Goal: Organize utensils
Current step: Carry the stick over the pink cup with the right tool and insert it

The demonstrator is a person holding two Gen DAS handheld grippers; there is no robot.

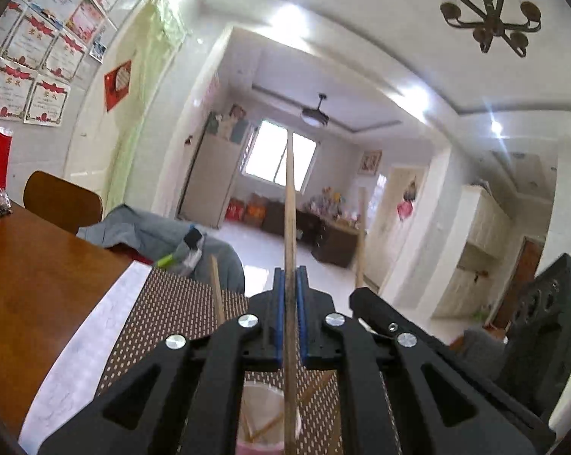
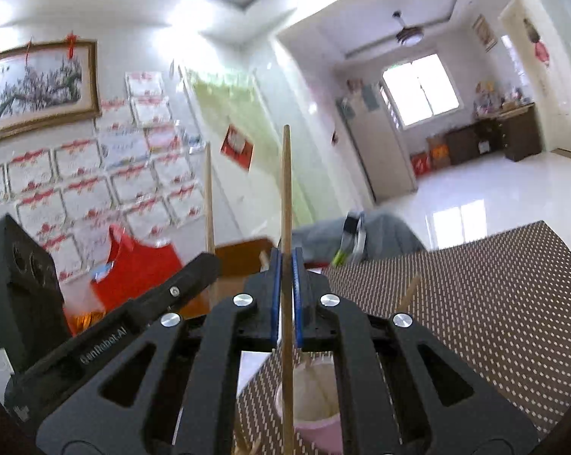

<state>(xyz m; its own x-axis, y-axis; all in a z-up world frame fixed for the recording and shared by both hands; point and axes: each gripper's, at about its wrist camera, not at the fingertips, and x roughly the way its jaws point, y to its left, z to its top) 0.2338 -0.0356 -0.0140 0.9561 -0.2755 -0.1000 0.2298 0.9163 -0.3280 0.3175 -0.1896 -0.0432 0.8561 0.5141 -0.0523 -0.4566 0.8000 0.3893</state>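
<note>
Chopsticks stood upright in both tongs, one apiece. My left gripper (image 1: pixel 292 295) was clenched on a wooden chopstick (image 1: pixel 290 204), blue pads squeezing its shaft just below the middle; my right gripper (image 2: pixel 286 284) was clenched likewise on a second chopstick (image 2: pixel 286 189). I judged the vertical hold deliberate: tips down, so each stick could drop straight into the pink cup (image 2: pixel 315 409) on the woven placemat (image 2: pixel 493 303). In both wrist views the cup sat beneath the jaws, with each held stick's lower end at or inside its rim; I could not tell which. At least one stick already leaned inside the cup. One loose chopstick (image 2: pixel 408 294) lay on the placemat, just right of my right tongs.
</note>
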